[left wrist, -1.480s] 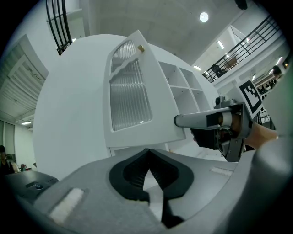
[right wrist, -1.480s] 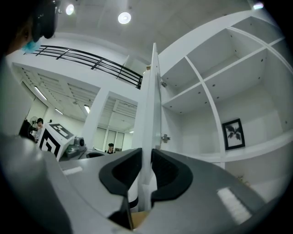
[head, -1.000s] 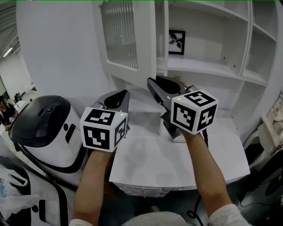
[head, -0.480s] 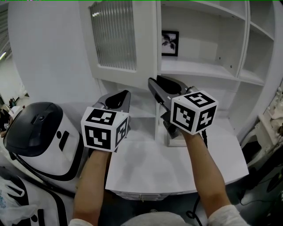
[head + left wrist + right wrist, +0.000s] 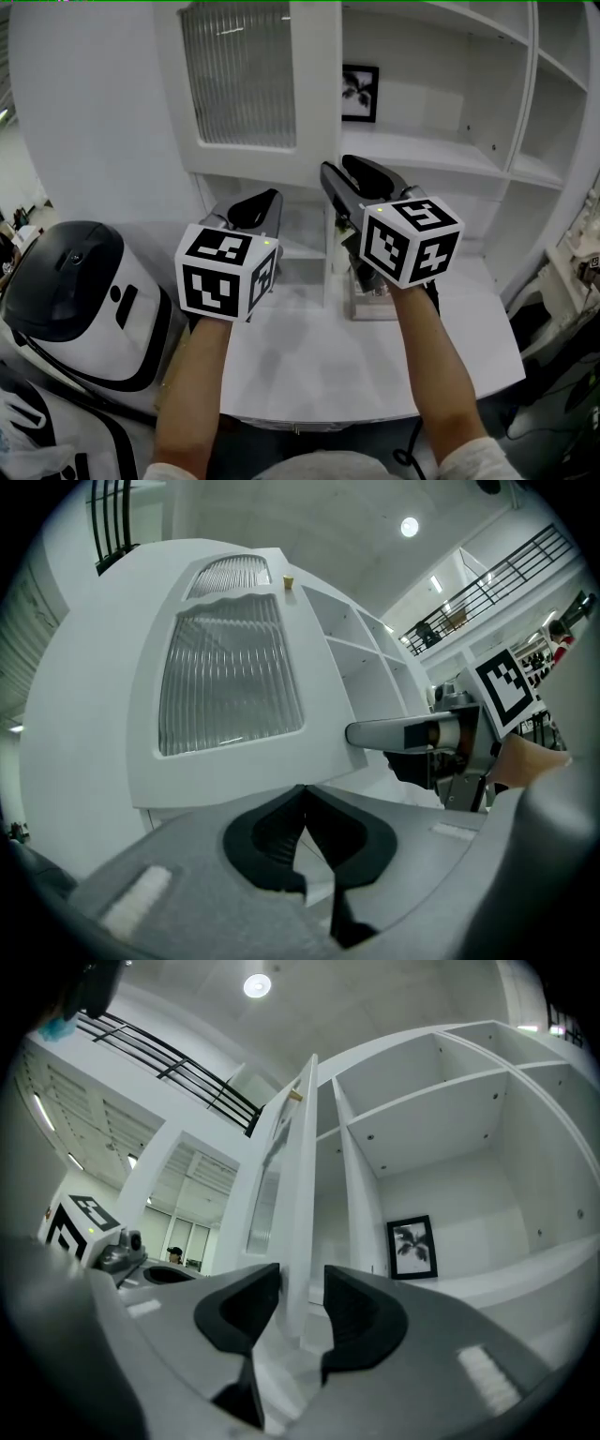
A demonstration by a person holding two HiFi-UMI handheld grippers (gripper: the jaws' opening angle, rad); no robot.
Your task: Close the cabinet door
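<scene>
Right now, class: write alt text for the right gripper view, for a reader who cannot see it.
The right hand-held gripper, jaws apart, straddles the edge of the open white cabinet door. Beyond, white shelves hold a small black-framed plant picture.

grey left tool (image 5: pixel 263 201), right tool (image 5: pixel 343 172), black-white marker cubes (image 5: pixel 225 273).

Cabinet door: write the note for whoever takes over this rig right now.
Left tool: jaws together, empty, held low in front of the cabinet door.
Right tool: jaws apart, with the door's edge in the gap; contact is not clear.
The door stands swung out from the white cabinet, its ribbed glass facing the person.
Done: nothing closed yet.
Left: swing the door shut, probably with the right tool.
</scene>
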